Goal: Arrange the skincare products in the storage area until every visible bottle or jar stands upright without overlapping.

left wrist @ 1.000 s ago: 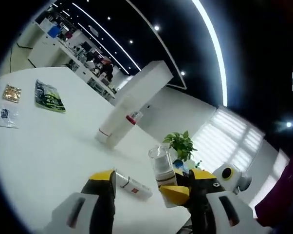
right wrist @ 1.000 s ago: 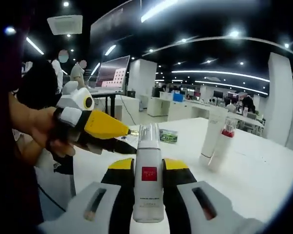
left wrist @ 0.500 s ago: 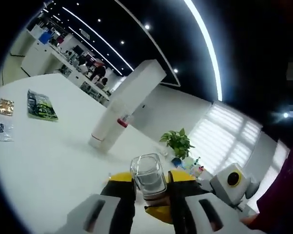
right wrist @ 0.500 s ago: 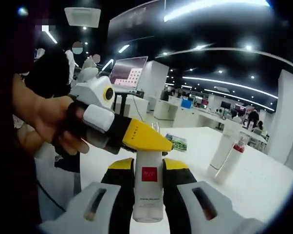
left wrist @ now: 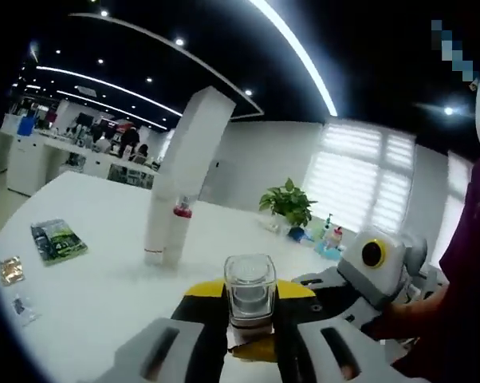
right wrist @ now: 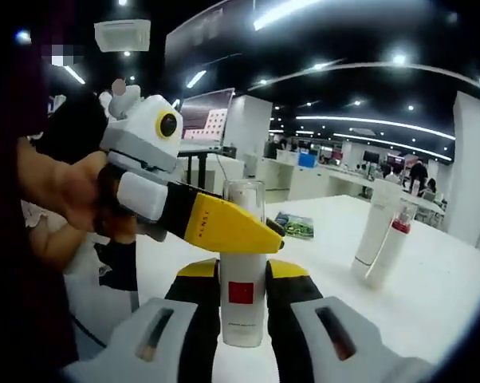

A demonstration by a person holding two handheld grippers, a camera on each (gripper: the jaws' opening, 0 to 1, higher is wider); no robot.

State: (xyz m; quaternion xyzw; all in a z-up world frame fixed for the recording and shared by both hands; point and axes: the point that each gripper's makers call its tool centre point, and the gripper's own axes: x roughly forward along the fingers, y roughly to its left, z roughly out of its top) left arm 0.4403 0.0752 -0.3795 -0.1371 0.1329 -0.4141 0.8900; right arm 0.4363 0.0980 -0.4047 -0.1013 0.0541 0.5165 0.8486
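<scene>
1. Your right gripper (right wrist: 242, 299) pinches a white cylindrical bottle with a red square label and a clear cap (right wrist: 242, 263) between its yellow-tipped jaws; the bottle stands upright, raised above the white desk (right wrist: 431, 295).
2. Your left gripper (left wrist: 251, 311) closes on the same bottle's clear cap (left wrist: 249, 287), which sits snug between its jaws in the left gripper view.
3. In the right gripper view that left gripper (right wrist: 260, 231) comes in from the left, held in your hand (right wrist: 76, 191), its yellow jaw lying across the bottle just below the cap.
4. In the left gripper view your right gripper's white body with a yellow ring (left wrist: 373, 267) shows at the right, with your hand (left wrist: 399, 319) around it.
5. Farther back on the desk (left wrist: 88, 295), a tall white tube (left wrist: 159, 227) and a slimmer white bottle with a red collar (left wrist: 178, 235) stand upright, touching or nearly so, well apart from the held bottle.
6. The same pair shows in the right gripper view, the tube (right wrist: 375, 227) beside the red-collared bottle (right wrist: 392, 251).
7. Near the desk's left edge lie a flat green packet (left wrist: 58, 241), a small gold sachet (left wrist: 10, 270) and a small clear sachet (left wrist: 22, 308).
</scene>
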